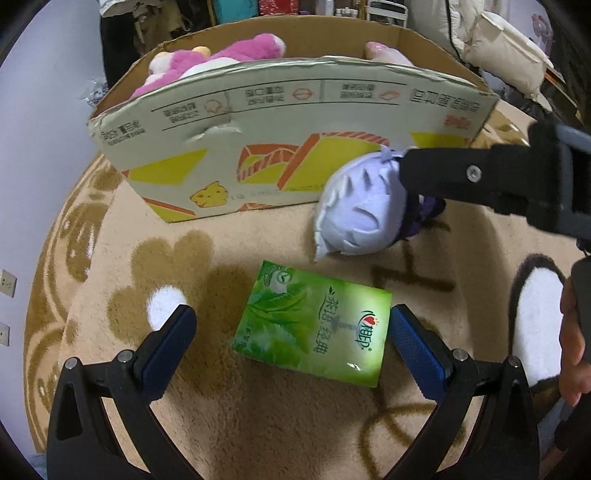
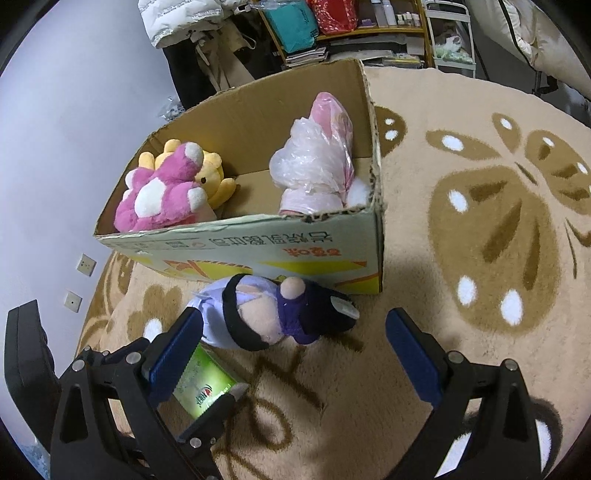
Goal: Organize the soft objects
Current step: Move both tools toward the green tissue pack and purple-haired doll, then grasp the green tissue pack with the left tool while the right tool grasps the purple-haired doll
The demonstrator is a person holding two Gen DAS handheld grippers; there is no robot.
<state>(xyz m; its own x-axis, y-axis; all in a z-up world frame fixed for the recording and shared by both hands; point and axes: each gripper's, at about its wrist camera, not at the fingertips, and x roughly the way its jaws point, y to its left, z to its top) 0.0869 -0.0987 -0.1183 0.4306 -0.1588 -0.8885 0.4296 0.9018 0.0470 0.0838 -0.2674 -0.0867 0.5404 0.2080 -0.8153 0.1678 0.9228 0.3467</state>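
While both my grippers, left point(image 1: 291, 332) and right point(image 2: 295, 336), gape empty over the beige patterned rug point(image 2: 461, 122), the green tissue pack point(image 1: 314, 325) lies between my left fingers, the doll point(image 2: 273, 317) against the cardboard box point(image 2: 258, 243); cluttered shelves point(image 2: 351, 29) beyond blur.

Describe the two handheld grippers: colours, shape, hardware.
Both match: the left gripper and right gripper have black angular plastic frames with triangular cut-outs and silver round bolt heads at the joints. Their fingers carry flat, ribbed blue pads. No cables or sleeves are visible.
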